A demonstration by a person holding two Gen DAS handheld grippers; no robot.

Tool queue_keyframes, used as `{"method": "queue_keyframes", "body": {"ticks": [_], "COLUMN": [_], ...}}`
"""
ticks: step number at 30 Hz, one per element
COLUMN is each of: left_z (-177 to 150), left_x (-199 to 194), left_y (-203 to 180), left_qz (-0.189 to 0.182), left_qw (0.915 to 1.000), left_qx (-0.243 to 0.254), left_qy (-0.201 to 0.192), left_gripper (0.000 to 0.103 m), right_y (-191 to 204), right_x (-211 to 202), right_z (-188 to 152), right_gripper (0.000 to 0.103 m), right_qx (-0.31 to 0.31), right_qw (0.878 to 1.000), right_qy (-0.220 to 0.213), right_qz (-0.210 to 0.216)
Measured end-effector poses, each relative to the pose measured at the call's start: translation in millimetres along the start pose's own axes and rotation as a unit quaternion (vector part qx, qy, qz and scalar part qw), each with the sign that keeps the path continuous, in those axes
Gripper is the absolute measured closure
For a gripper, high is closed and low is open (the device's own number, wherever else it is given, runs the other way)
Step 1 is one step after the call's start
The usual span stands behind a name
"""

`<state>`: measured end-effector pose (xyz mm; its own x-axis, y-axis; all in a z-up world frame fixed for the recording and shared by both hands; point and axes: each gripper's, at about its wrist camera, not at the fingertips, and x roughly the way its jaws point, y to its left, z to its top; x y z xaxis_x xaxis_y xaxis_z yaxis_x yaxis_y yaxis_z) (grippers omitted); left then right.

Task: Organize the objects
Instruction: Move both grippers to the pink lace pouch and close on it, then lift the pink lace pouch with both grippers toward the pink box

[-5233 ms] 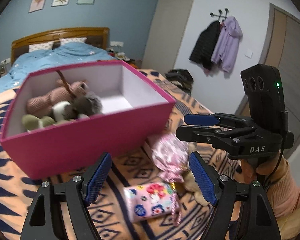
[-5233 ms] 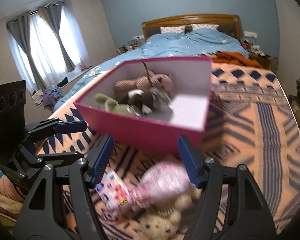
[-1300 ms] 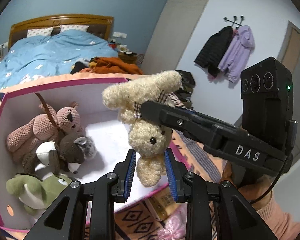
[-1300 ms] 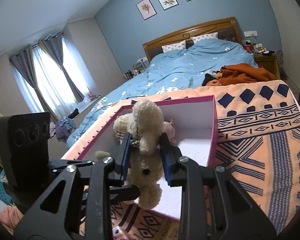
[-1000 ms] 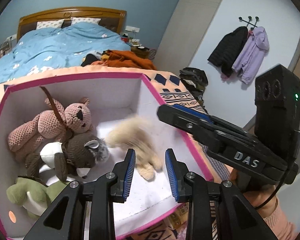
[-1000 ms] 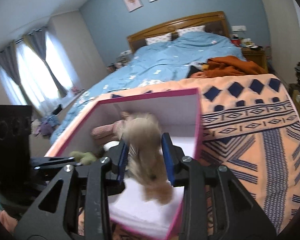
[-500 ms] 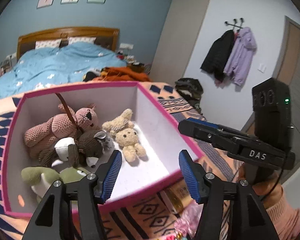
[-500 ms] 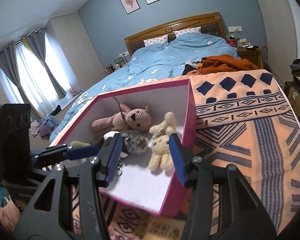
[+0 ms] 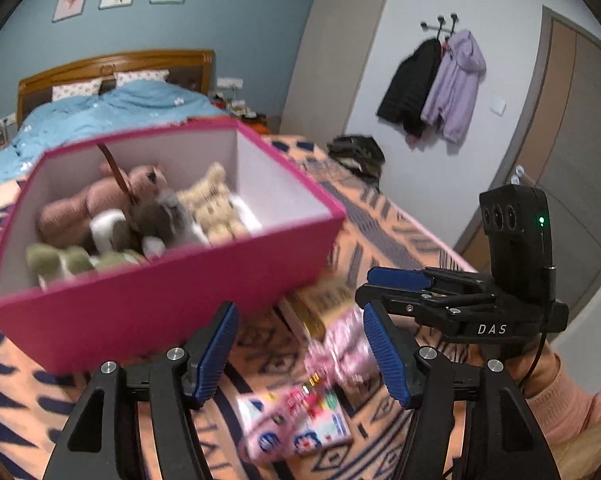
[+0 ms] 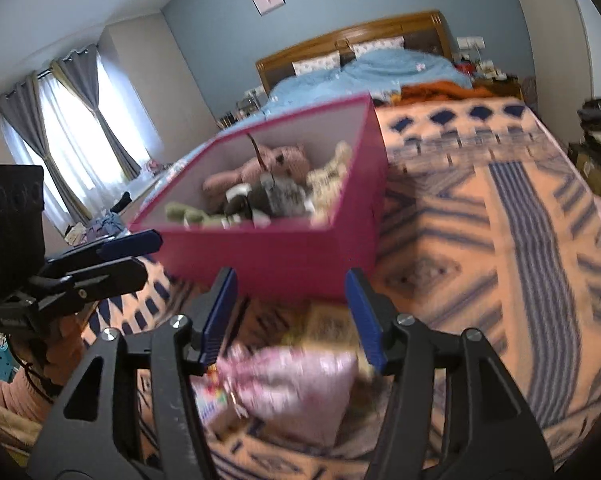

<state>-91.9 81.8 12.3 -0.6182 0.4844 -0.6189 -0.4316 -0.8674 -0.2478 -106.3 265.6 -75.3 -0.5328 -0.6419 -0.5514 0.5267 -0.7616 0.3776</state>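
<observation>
Risk: snagging two items at once.
I've both grippers, left (image 9: pixel 298 350) & right (image 10: pixel 292 316), just opened, empty; pink pouch (image 10: pixel 296 388) overlaps printed box (image 9: pixel 300 428).

The box (image 9: pixel 148 304) is magenta outside and pale grey-white inside. In it lie a dusty-pink bear (image 9: pixel 100 200), a grey and white toy (image 9: pixel 156 220), a cream bear (image 9: pixel 216 208) and an olive-green toy (image 9: pixel 56 260). The blanket (image 10: pixel 480 240) is peach with navy stripes and diamonds. A pouch (image 10: pixel 296 384) is pale pink, patterned. Both tongs are black with blue pads (image 9: pixel 216 352). The duvet (image 9: pixel 112 112) is light blue.
</observation>
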Motion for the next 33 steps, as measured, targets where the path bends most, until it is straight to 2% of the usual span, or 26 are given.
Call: {"method": "queue_keyframes", "body": {"ticks": [4, 11, 18, 25, 27, 33], "left_z": [-15, -35, -44, -44, -44, -43], "left_x": [17, 33, 38, 36, 35, 37], "left_y": [-8, -14, -13, -11, -10, -8], "left_qz": [-0.002, -0.002, 0.007, 0.000, -0.003, -0.013], "left_qw": [0.9996, 0.9983, 0.9974, 0.9974, 0.9974, 0.9967], "left_qx": [0.001, -0.002, -0.012, -0.022, -0.025, -0.033], "left_qy": [0.029, 0.059, 0.070, 0.069, 0.067, 0.073], "left_gripper": [0.037, 0.037, 0.037, 0.039, 0.039, 0.056], "right_y": [-10, -19, -16, -13, -13, -11], "right_x": [6, 11, 11, 12, 12, 11], "right_z": [-25, -46, -50, -53, -53, -55], "right_gripper": [0.044, 0.044, 0.044, 0.045, 0.054, 0.068], "right_qx": [0.023, 0.046, 0.050, 0.048, 0.048, 0.046], "right_qw": [0.999, 0.998, 0.998, 0.998, 0.998, 0.998], "right_qy": [0.033, 0.047, 0.048, 0.049, 0.050, 0.050], "right_qz": [0.002, 0.001, 0.006, 0.010, 0.011, 0.014]}}
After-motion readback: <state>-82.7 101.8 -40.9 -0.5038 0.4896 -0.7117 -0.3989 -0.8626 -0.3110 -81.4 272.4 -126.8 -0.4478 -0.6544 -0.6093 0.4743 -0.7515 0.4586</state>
